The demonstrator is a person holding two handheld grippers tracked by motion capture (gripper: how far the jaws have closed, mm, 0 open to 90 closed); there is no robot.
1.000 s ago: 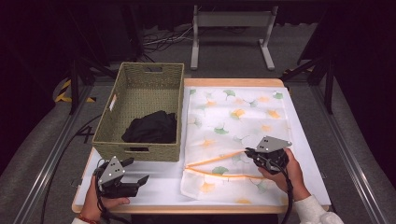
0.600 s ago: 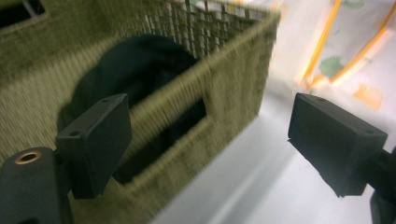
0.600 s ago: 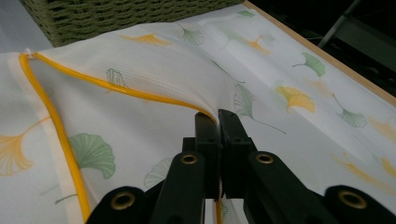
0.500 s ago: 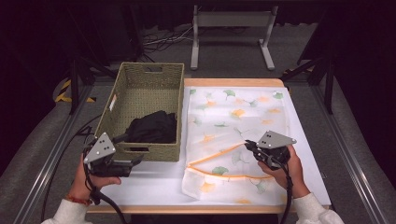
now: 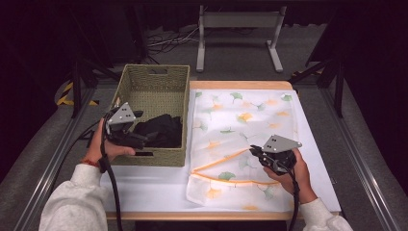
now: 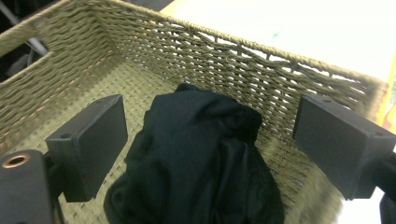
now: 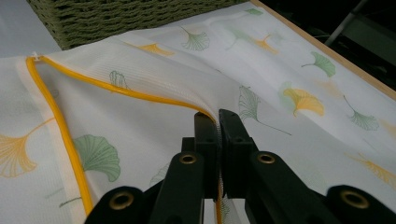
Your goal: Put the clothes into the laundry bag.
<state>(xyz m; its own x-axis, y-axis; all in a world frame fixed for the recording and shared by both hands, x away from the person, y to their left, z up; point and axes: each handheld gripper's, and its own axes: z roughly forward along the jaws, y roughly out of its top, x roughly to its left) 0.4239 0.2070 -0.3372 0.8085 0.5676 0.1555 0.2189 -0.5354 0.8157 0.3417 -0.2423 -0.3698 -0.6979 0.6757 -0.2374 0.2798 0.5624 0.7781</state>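
from the high view, the left gripper has swung up from the table's near edge, where it sat a second ago, and now hangs over the woven basket, right above the black garment lying in the basket's near end. the right gripper has barely shifted; it keeps hold of the orange-trimmed upper edge of the mesh laundry bag, which is spread on the table just beside the basket, and the bag's mouth gapes a little wider than before. in the left gripper view, the fingers stand wide apart on either side of the dark cloth, not yet touching it as far as i can tell, with the basket's wall close behind. in the right gripper view, the fingers are pinched together on the bag's orange hem, lifting it off the lower layer. my read is that the reach has only just arrived: the bag is being held open as the destination, and the next thing needed is for the left fingers to drop and close on the garment before lifting it across.
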